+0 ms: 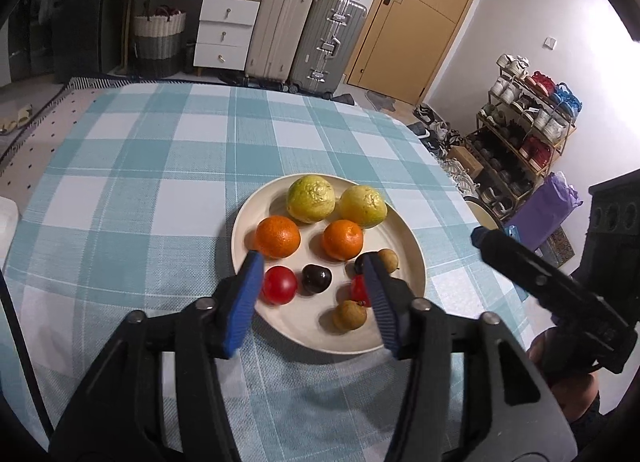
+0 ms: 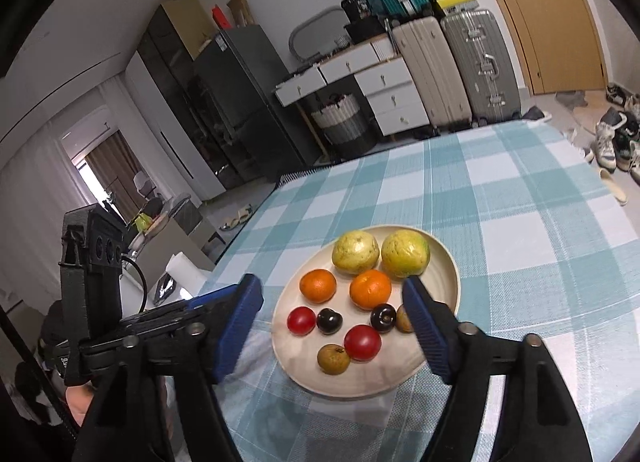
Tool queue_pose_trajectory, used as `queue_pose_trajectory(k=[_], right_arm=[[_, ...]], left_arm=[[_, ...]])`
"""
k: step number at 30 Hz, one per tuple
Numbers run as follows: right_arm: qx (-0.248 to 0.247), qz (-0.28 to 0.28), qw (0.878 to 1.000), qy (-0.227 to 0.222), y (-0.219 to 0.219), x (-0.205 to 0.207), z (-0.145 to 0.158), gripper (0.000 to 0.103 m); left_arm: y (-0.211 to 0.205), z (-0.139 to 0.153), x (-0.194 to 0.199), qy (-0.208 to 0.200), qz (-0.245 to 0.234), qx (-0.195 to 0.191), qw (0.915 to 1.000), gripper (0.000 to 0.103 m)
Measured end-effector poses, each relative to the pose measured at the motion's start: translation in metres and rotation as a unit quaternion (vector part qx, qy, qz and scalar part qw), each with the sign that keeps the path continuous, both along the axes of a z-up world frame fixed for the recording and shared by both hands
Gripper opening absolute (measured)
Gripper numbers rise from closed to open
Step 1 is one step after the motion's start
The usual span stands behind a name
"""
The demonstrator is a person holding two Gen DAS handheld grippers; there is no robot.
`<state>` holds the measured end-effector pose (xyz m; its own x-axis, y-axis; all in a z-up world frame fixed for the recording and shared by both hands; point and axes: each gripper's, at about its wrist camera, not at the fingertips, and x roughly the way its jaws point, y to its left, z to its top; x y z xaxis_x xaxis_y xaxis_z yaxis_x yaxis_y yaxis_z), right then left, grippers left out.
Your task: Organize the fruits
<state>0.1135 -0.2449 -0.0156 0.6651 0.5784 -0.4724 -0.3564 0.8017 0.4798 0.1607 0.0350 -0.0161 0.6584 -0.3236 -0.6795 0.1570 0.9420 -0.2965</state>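
Plate on the tablecloth, fruits on it in rows, two guavas at the far edge, two oranges before them, tomatoes, plums and longans nearest, suitcases behind the table.

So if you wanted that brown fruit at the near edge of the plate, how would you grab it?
Pinch the brown fruit across its round middle, coming down from above on the near, open side. A red tomato sits close on its right, so one claw finger must slip between them.
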Motion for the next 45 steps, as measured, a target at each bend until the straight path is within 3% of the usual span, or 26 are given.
queue_pose_trajectory(k=[3, 4, 9, 13, 17, 31, 39, 45], right_arm=[[-0.003, -0.007, 1.000, -0.021, -0.001, -0.011, 0.010, 0.088], [-0.007, -0.009, 0.999, -0.031, -0.001, -0.016, 0.014, 0.088], [-0.031, -0.025, 0.997, -0.070, 0.001, -0.034, 0.029, 0.097], [-0.042, -0.034, 0.994, -0.099, 0.003, -0.050, 0.038, 0.098], [-0.060, -0.043, 0.990, -0.121, 0.006, -0.060, 0.042, 0.100], [-0.107, -0.089, 0.970, -0.197, 0.004, -0.095, 0.033, 0.102], [-0.127, -0.101, 0.966, -0.203, 0.002, -0.098, 0.014, 0.103], [-0.149, -0.101, 0.959, -0.217, 0.003, -0.102, -0.001, 0.103]], left_arm=[[-0.002, 0.008, -0.011, -0.011, 0.001, 0.012, 0.9999, 0.068], [-0.002, 0.010, -0.013, -0.014, 0.006, 0.018, 0.9997, 0.082], [0.002, 0.023, -0.028, -0.036, 0.023, 0.024, 0.9988, 0.086], [0.007, 0.031, -0.038, -0.052, 0.035, 0.030, 0.9976, 0.088], [0.011, 0.034, -0.049, -0.071, 0.062, 0.048, 0.9944, 0.102], [0.012, 0.023, -0.091, -0.167, 0.099, 0.109, 0.9749, 0.102], [0.022, 0.007, -0.107, -0.184, 0.124, 0.112, 0.9687, 0.102], [0.023, -0.005, -0.117, -0.215, 0.130, 0.139, 0.9578, 0.102]])
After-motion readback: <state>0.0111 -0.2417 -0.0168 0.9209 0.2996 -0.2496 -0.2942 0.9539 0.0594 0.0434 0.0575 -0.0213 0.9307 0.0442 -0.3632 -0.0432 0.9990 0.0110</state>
